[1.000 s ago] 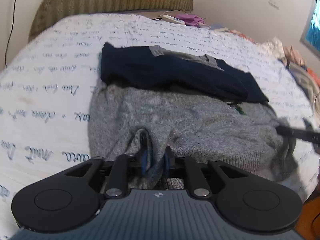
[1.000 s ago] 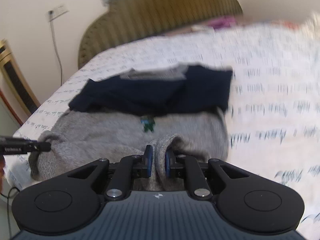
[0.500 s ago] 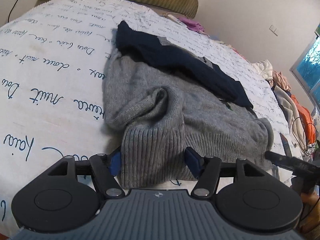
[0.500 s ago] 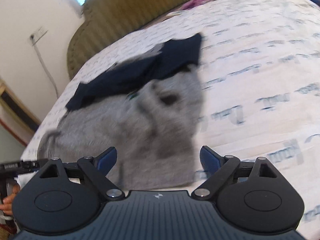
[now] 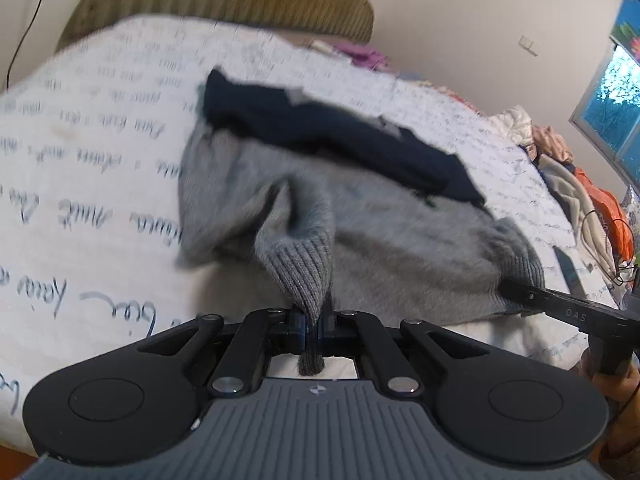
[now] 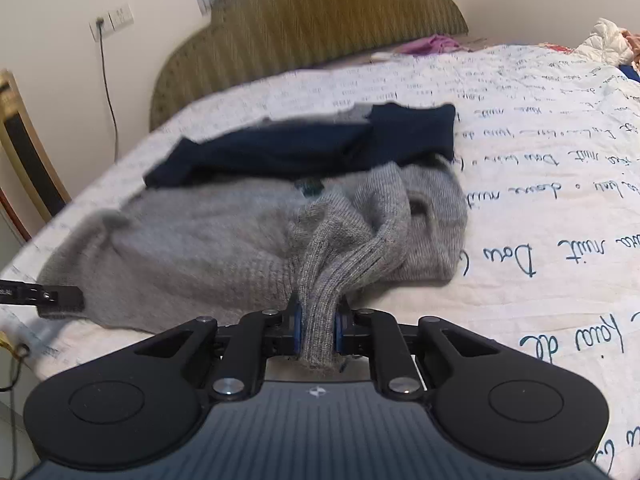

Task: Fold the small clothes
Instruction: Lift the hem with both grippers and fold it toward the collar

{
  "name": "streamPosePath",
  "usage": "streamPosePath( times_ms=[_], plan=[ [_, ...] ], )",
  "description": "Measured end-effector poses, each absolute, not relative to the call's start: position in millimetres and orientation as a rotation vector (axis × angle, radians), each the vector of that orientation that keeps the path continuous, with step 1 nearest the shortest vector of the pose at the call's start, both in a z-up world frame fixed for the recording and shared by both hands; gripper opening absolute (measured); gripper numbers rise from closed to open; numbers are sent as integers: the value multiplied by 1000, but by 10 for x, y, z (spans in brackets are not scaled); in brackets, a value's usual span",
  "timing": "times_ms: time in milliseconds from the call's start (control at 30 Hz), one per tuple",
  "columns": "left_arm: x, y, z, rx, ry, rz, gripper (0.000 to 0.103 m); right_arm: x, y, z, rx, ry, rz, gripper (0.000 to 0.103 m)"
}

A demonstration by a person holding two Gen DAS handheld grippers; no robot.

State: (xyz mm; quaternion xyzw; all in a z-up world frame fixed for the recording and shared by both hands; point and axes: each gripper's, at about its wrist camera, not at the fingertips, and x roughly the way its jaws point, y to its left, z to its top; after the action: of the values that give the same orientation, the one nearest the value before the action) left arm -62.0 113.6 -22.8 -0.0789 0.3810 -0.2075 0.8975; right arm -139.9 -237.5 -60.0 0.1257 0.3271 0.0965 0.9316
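A grey knit sweater with a navy upper part lies on the bed. My left gripper is shut on the ribbed hem at the sweater's near left corner and lifts it off the sheet. My right gripper is shut on the ribbed hem at the near right corner of the sweater, its navy part behind. The right gripper's finger shows at the far right of the left wrist view, touching the hem. The left gripper's finger shows at the left edge of the right wrist view.
The bed has a white sheet with blue handwriting print and an olive headboard. A pile of clothes lies at the bed's right side. Purple cloth lies by the headboard. A wall socket with cable is at left.
Half a second ago both grippers were open around the sweater's hem. Now both have closed on the hem and raised it slightly.
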Motion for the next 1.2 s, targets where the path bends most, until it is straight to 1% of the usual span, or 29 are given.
streamPosePath(
  times_ms=[100, 233, 400, 700, 1200],
  plan=[
    [-723, 1061, 7, -143, 710, -447, 3, -1530, -2411, -421, 280, 614, 232, 13],
    [-769, 975, 297, -132, 626, -458, 3, -1623, -2395, -112, 235, 515, 232, 13],
    [-729, 769, 487, -68, 565, -403, 3, -1589, -2389, 128, 204, 449, 232, 13],
    [-599, 500, 550, -34, 578, -333, 3, -1468, -2362, 291, 200, 389, 229, 14],
    [-425, 451, 738, -14, 558, -266, 3, -1368, -2444, 438, 218, 319, 187, 14]
  ],
)
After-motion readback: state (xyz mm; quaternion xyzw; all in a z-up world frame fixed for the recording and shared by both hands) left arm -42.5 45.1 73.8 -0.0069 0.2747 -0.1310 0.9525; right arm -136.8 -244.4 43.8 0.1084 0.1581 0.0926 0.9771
